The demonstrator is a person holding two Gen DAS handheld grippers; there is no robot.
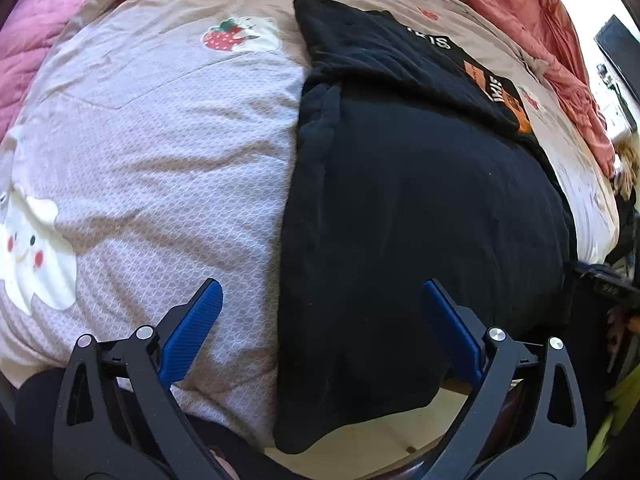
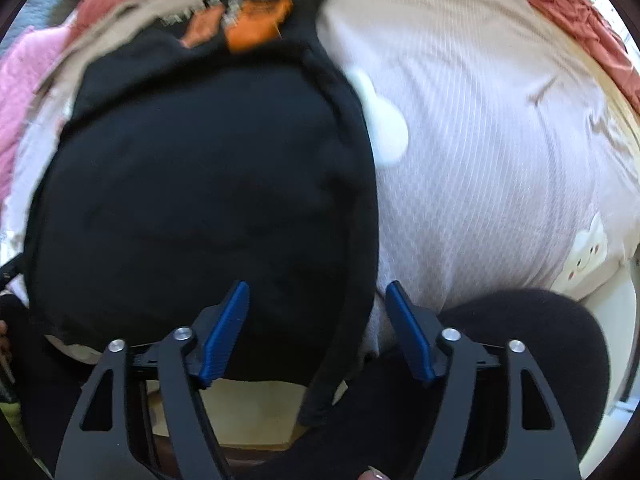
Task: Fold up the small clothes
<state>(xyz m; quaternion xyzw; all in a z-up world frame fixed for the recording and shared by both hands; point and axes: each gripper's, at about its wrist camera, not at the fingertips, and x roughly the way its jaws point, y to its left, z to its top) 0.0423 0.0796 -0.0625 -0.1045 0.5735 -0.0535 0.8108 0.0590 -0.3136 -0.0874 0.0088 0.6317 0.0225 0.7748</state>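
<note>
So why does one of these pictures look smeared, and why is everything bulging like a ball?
Right wrist view: motion blur smears the black garment and its orange print. Left wrist view: sharp, sunlit, with soft shadows in the quilt cover's creases. Both views: a fisheye lens bends the bed into a dome, dark at the corners.

Blurred orange print [image 2: 256, 24] on the black garment [image 2: 200, 184], lettering unreadable

A folded garment [image 1: 420, 220] lies on a bed [image 1: 160, 160], its near edge overhanging the bed's edge at 6 o'clock. A rumpled blanket [image 1: 540, 20] lies behind it toward 1 o'clock.
</note>
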